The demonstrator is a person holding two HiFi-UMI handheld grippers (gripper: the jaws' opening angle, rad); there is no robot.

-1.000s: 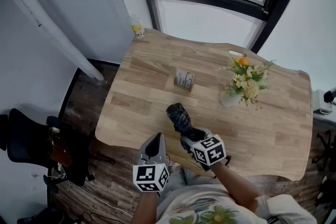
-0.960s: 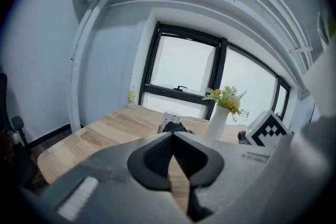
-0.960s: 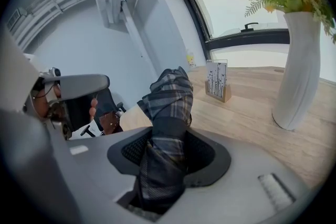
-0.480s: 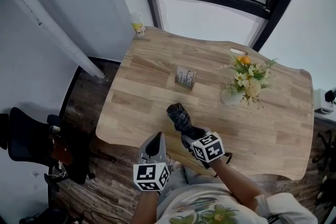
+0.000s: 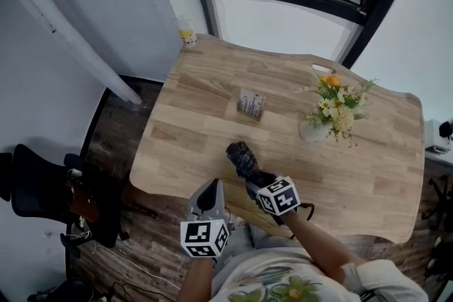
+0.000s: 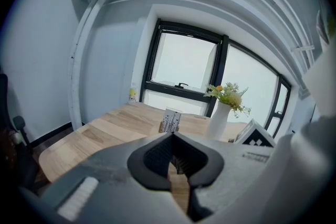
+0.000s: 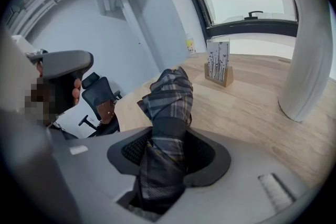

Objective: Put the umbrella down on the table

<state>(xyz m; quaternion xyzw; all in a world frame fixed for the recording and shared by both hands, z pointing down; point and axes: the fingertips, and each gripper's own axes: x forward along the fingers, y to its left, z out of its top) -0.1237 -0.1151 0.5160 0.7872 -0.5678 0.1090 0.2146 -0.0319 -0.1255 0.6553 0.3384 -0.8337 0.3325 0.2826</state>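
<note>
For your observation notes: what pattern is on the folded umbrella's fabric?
The umbrella is dark grey plaid with pale lines, clearest in the right gripper view.

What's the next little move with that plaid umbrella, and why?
Probably lower the right gripper a little until the folded umbrella lies on the table, then open the jaws. They are clamped on the umbrella's near end, and its far end juts out over the wood, seemingly not resting there yet.
</note>
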